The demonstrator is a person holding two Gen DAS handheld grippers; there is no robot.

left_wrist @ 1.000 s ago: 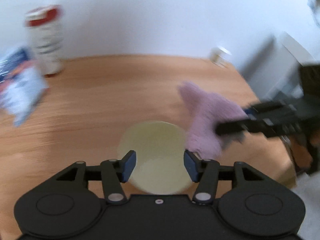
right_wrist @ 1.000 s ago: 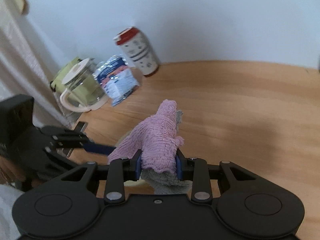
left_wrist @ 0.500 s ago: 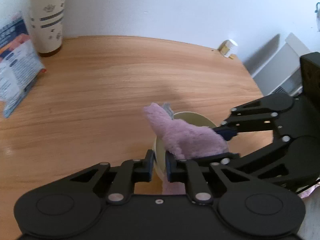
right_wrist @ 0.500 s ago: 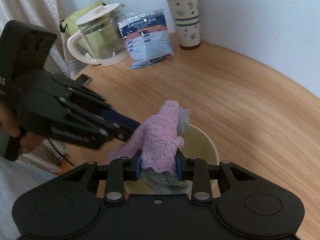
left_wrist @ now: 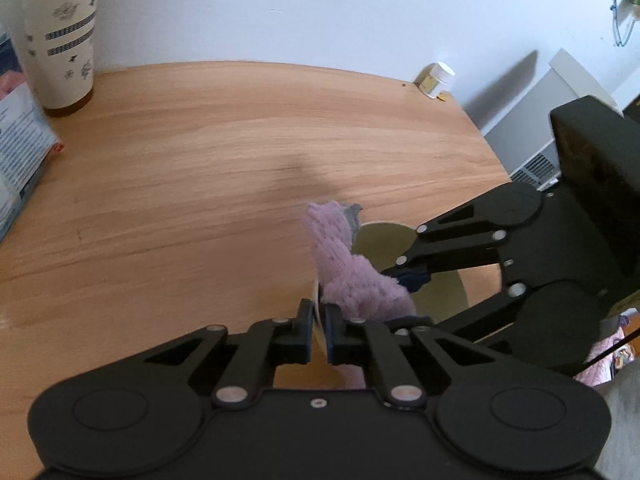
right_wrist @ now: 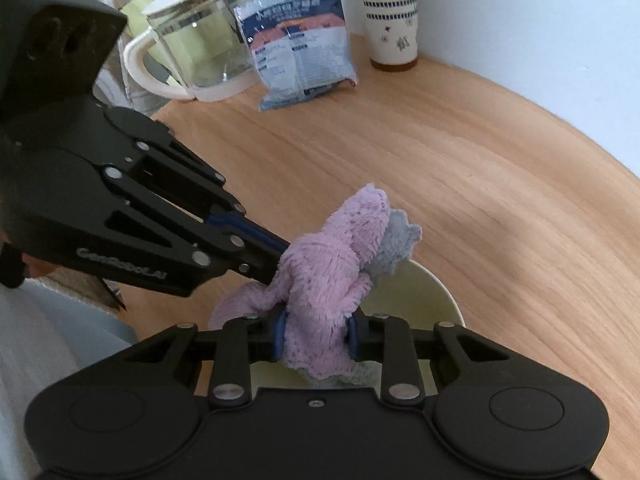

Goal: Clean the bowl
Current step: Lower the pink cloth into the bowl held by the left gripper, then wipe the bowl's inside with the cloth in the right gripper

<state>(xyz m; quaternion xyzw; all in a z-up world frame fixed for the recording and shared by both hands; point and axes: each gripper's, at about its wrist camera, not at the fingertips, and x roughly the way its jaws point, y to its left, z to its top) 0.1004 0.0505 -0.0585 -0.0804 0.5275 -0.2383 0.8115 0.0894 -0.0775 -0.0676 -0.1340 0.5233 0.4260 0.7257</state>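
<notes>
Closest to my left camera, the left gripper [left_wrist: 319, 330] is pinched tight on the near rim of the pale yellow bowl [left_wrist: 436, 296], one finger outside the wall and one inside. The bowl sits on the wooden table [left_wrist: 200, 184], close to its near edge.

On my right camera, the right gripper [right_wrist: 316, 338] is clamped around a pink-and-grey microfibre cloth [right_wrist: 332, 264], which bunches up between the fingers and hangs over the bowl's [right_wrist: 432, 300] opening. From the left camera I see the cloth [left_wrist: 352, 276] lying against the inner side of the rim I hold.

Farther back on the table stand a glass kettle [right_wrist: 196, 48] with a cream handle, a sealed foil packet [right_wrist: 300, 48] leaning beside it, and a patterned tumbler [right_wrist: 390, 12]. Near the wall at the far right edge sits a small white-lidded jar [left_wrist: 435, 79].
</notes>
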